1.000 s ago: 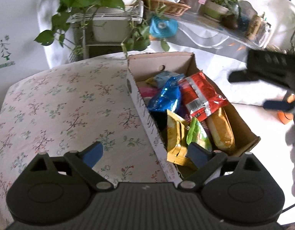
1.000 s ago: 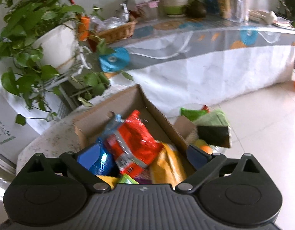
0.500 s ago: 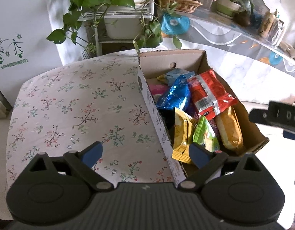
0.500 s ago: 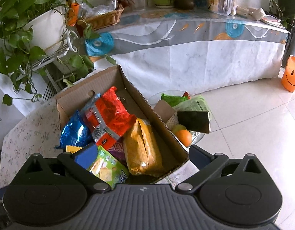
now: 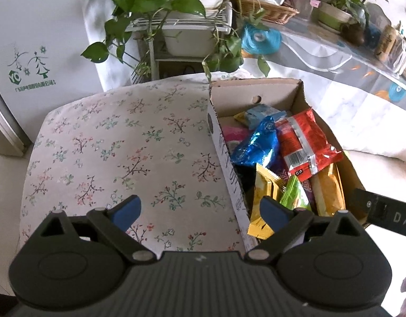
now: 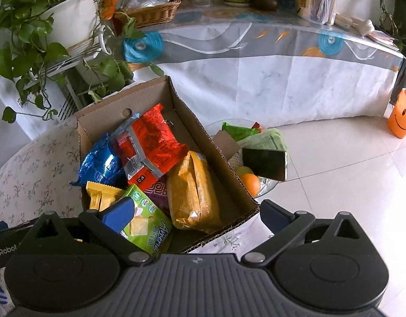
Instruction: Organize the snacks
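An open cardboard box (image 5: 255,89) (image 6: 192,116) full of snack packets stands on the right part of a floral-clothed table (image 5: 110,145). Inside lie a red packet (image 5: 306,142) (image 6: 147,142), a blue foil bag (image 5: 258,142) (image 6: 101,162), an orange-yellow packet (image 5: 329,187) (image 6: 195,192), a green packet (image 5: 295,195) (image 6: 147,216) and a yellow wafer packet (image 5: 263,198) (image 6: 99,196). My left gripper (image 5: 200,211) hangs open astride the box's near left wall. My right gripper (image 6: 197,215) is open above the box's near end and holds nothing.
Beside the box, a low glass stand holds a phone (image 6: 263,163), an orange (image 6: 251,182) and green bags. Behind are leafy plants (image 5: 155,2), a wicker basket (image 6: 152,13) on a long clothed table (image 6: 255,79), a white fridge (image 5: 23,52) and an orange smiley cup (image 6: 401,116) on the tiled floor.
The right gripper has come down closer over the box and tipped lower; in the left view its black body dropped from upper right to lower right. Both jaws stayed open.
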A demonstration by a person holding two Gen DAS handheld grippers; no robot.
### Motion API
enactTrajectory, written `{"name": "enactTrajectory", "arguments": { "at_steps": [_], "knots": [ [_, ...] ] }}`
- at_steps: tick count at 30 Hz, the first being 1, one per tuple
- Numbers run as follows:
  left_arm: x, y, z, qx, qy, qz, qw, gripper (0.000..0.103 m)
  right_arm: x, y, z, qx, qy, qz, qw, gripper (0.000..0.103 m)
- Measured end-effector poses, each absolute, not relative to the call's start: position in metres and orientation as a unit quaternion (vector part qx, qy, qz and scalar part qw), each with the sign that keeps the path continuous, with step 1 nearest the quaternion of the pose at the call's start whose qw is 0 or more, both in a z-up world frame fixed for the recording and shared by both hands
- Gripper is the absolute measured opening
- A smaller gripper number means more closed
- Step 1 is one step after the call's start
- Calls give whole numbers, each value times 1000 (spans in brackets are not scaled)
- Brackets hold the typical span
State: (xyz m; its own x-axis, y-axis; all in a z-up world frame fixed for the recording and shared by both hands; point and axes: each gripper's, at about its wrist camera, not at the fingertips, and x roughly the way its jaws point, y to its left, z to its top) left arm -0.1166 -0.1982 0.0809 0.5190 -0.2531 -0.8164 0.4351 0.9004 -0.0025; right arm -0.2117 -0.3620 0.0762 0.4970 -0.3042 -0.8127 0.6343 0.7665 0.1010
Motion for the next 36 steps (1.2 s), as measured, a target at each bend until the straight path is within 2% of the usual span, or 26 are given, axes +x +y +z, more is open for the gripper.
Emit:
{"name": "enactTrajectory", "arguments": {
  "at_steps": [36],
  "knots": [
    [-114, -224, 89, 178, 423, -181, 870, 96, -198, -362, 72, 181, 437, -284, 834, 103]
  ]
}}
